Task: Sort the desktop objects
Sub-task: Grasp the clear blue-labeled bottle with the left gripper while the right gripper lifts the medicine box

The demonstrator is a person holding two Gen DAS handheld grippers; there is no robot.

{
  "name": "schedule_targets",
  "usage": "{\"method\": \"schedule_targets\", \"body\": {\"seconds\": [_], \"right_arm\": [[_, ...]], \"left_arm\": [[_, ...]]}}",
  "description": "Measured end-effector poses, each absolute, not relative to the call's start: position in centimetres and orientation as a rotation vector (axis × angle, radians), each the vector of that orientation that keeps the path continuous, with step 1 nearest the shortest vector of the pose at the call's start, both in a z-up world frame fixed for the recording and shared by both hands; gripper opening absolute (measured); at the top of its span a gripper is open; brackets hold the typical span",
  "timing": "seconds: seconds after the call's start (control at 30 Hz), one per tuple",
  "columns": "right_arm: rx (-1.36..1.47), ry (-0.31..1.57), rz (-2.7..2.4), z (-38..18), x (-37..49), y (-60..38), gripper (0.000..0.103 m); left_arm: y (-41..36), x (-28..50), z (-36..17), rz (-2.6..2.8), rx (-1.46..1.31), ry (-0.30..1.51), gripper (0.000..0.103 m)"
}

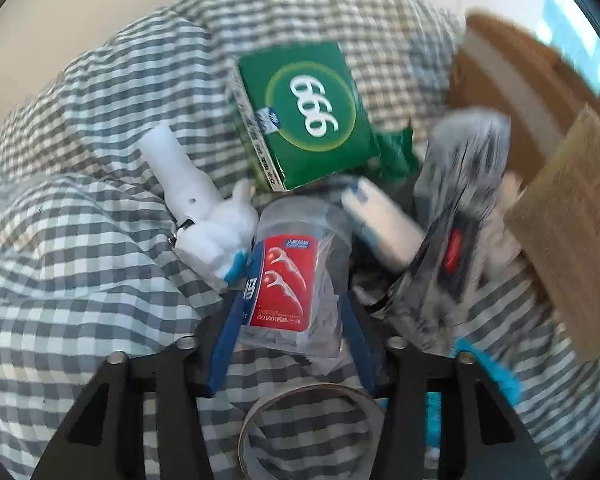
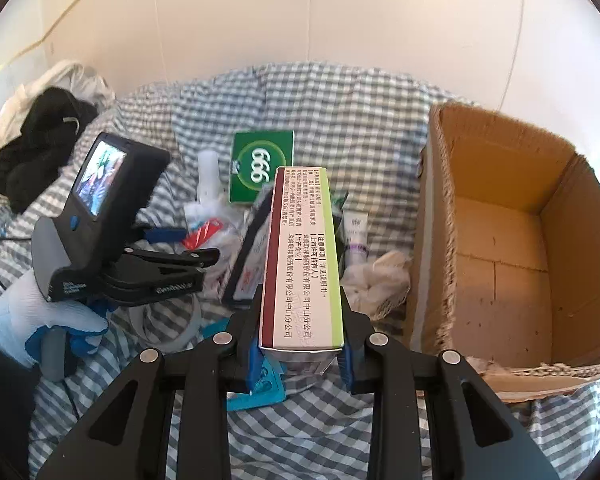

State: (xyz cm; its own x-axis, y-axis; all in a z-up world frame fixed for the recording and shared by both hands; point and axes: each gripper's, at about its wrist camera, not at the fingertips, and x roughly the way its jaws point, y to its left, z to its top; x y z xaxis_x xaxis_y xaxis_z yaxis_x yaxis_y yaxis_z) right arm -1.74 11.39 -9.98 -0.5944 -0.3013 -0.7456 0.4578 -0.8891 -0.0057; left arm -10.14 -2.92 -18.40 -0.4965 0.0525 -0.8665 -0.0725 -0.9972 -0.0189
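Sorting looks barely begun: the cardboard box (image 2: pixel 500 240) at right appears empty, the right gripper (image 2: pixel 302 354) clamps a medicine carton (image 2: pixel 302 264) at centre, the left gripper (image 1: pixel 288 344) grips a floss-pick jar (image 1: pixel 296 276), other clutter remaining

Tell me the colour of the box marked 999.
Green with white numerals; the box shows best in the left wrist view.

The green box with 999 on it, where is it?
The green box lies on the checked cloth, far side of the pile, just beyond the floss jar.
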Motion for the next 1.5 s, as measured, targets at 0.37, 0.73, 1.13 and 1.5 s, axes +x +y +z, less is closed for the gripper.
{"method": "schedule_targets", "body": {"seconds": [0.37,0.73,1.13,1.5], "right_arm": [[0.986,0.242,-2.493,-8.1,-0.3,11.4,0.029],[0.974,0.198,-2.523,-7.9,-0.7,12.6,0.029],[0.868,0.135,-2.557,-5.5,0.4,14.0,0.029],[0.837,0.131,-2.579,-4.8,0.7,14.8,0.03]], "left_arm": [[-1.6,-10.7,-19.0,2.64,-1.546,0.066,0.086],[-3.6,-9.3,-17.7,2.736,-1.546,-0.063,0.061],[-5.1,-11.5,-17.5,2.74,-1.573,-0.054,0.022],[-3.7,-11.4,-17.7,2.877,-1.595,0.265,0.096]]}}
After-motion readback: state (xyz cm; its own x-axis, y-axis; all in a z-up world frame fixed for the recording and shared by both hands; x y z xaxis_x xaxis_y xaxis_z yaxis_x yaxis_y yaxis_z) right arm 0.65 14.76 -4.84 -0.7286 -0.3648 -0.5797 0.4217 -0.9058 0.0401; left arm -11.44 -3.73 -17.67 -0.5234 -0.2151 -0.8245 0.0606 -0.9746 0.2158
